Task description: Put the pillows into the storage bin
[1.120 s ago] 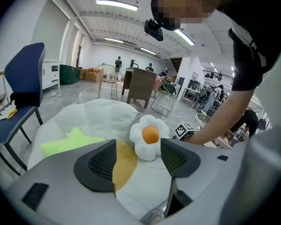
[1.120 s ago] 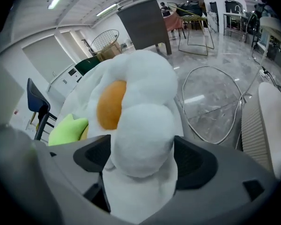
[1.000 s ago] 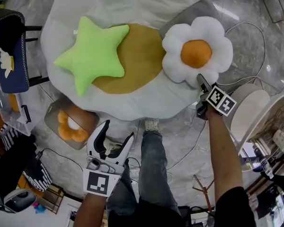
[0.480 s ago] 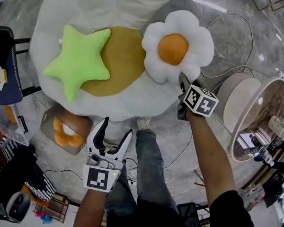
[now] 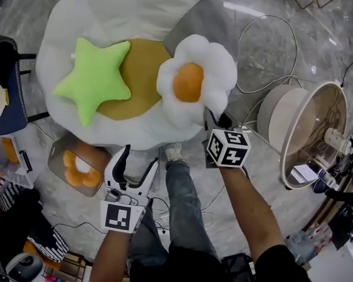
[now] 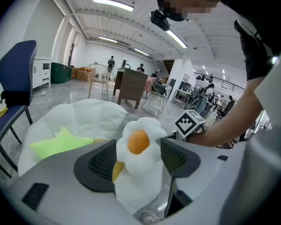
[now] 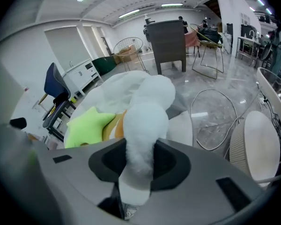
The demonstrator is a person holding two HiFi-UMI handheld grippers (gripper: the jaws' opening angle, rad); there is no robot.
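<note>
Two tools, head view: the right tool (image 5: 215, 117), whose jaws have just been closing on a white petal, holds the flower pillow (image 5: 191, 87) at the beanbag's (image 5: 135, 4) near edge; the storage bin (image 5: 100, 153) lies to the pillow's lower left, just beside the wide, empty left tool (image 5: 139, 157). Left gripper view: the pillow shows well beyond the spread jaws. Right gripper view: the petal (image 7: 140, 139) is pinched between narrowed jaws

Bright ceiling strip lights; floor glare; fisheye edge distortion, dark corners.
</note>
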